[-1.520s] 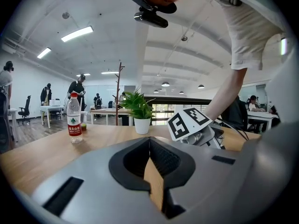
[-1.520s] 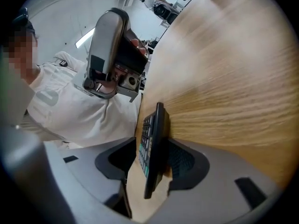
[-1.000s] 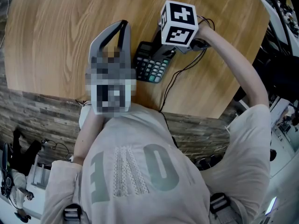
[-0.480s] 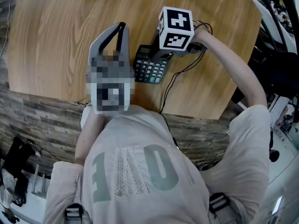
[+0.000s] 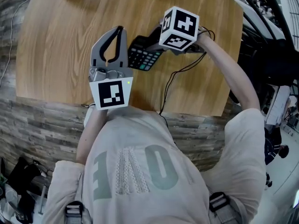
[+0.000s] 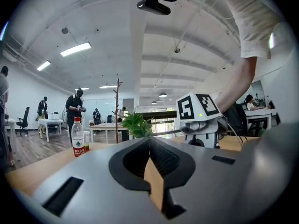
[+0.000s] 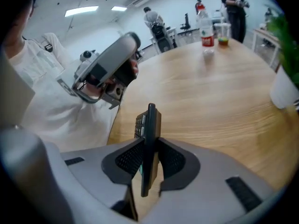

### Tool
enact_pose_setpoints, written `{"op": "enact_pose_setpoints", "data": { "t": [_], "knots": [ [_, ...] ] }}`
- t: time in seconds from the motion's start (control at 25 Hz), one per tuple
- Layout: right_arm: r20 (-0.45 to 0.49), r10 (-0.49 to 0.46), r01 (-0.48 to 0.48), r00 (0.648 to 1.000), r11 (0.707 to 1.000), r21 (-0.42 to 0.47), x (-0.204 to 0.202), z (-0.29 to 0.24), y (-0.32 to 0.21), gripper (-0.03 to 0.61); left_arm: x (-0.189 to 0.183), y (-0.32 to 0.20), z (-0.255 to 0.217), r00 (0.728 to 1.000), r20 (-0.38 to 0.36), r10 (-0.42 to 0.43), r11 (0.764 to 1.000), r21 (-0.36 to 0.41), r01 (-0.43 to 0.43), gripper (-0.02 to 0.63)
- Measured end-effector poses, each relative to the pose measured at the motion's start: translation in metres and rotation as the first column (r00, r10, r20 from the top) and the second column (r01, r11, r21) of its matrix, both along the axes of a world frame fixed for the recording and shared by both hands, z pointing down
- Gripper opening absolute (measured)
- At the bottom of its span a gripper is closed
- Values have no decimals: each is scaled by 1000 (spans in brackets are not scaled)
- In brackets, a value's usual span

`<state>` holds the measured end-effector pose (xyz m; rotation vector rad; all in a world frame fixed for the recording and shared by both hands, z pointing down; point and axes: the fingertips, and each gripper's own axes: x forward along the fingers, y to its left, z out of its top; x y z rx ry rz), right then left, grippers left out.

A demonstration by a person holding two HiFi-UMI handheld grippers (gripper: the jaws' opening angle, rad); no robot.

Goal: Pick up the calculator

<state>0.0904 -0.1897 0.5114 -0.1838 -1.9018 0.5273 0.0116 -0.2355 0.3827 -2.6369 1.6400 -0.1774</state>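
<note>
The dark calculator (image 5: 142, 55) with its grid of keys hangs tilted above the wooden table (image 5: 60, 50), just right of centre in the head view. My right gripper (image 5: 156, 38), under its marker cube, is shut on the calculator's far end; its jaws have just been closing with the calculator between them. In the right gripper view the calculator (image 7: 148, 139) stands edge-on, and both pads of the right gripper (image 7: 149, 141) press on it. My left gripper (image 5: 122, 30) hovers just left of the calculator, apart from it. It is shut and holds nothing, and its tips meet in the left gripper view (image 6: 149, 139).
A water bottle (image 7: 207, 34) with a red label and a cup stand at the table's far side. A green plant (image 6: 138, 124) in a white pot (image 7: 285, 87) sits near the edge. A black cable (image 5: 170, 83) trails over the table's front edge. People stand in the background.
The right gripper has risen with the calculator, which has left the tabletop and now tilts. The left gripper has also risen a little beside it.
</note>
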Motion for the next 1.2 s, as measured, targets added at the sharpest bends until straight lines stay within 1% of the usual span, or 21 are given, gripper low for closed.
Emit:
{"op": "enact_pose_setpoints", "data": {
  "t": [0.04,0.08,0.12,0.16,0.2,0.28,0.36,0.44,0.52,0.56,0.6,0.68,0.72,0.8,0.88,0.92,0.96,1.0,1.08,1.12,1.2],
  "knots": [
    [21,62,-63,998,997,54,-1,-9,-9,97,3,2,-7,1000,14,10,1000,25,-10,8],
    [49,128,-133,991,985,110,-1,-20,-18,97,6,5,-14,999,30,23,998,53,-25,8],
    [84,195,-206,977,965,165,-1,-31,-27,97,10,8,-21,999,40,36,996,79,-39,8],
    [123,260,-281,958,936,212,-1,-42,-35,97,14,12,-28,998,42,47,994,99,-51,8],
    [164,324,-357,932,900,250,0,-53,-42,97,17,16,-35,998,36,56,992,113,-60,8],
    [248,434,-494,866,818,293,4,-75,-53,97,21,24,-49,997,25,69,988,136,-72,8],
    [340,521,-616,783,725,307,8,-97,-59,97,23,29,-63,997,14,80,984,161,-82,8],
    [448,589,-733,673,613,295,13,-120,-67,97,25,29,-75,996,-1,89,980,181,-87,8],
    [557,629,-833,543,487,263,19,-145,-72,97,27,26,-87,995,-2,95,976,198,-93,8],
    [611,636,-876,472,416,244,24,-159,-73,97,29,23,-94,995,2,99,973,209,-97,8],
    [664,634,-915,395,337,222,30,-174,-73,97,31,20,-103,995,4,104,969,225,-103,8],
    [761,600,-969,246,174,176,48,-204,-66,97,36,17,-123,993,-12,115,959,262,-108,8],
    [796,576,-983,185,98,158,58,-215,-57,97,39,19,-133,993,-31,116,957,270,-104,8],
    [842,531,-990,90,-45,134,76,-230,-29,97,42,30,-146,990,-80,114,961,263,-89,8],
    [871,491,-976,12,-183,117,90,-237,-2,97,44,43,-153,987,-113,118,964,253,-86,8],
    [882,471,-964,-19,-242,108,94,-239,9,97,46,48,-155,985,-117,126,963,255,-93,8],
    [892,451,-952,-43,-288,100,97,-240,19,97,48,53,-156,984,-114,136,961,258,-103,8],
    [901,430,-942,-61,-324,91,98,-240,29,97,50,58,-156,983,-108,147,959,261,-115,8],
    [919,387,-923,-80,-376,78,100,-241,51,97,54,69,-152,981,-97,166,956,259,-137,8],
    [928,365,-915,-76,-395,80,100,-242,62,97,55,74,-151,980,-93,173,956,257,-144,8],
    [939,341,-897,-47,-428,111,101,-242,79,97,55,80,-149,979,-96,180,955,255,-151,8]
  ]
}}
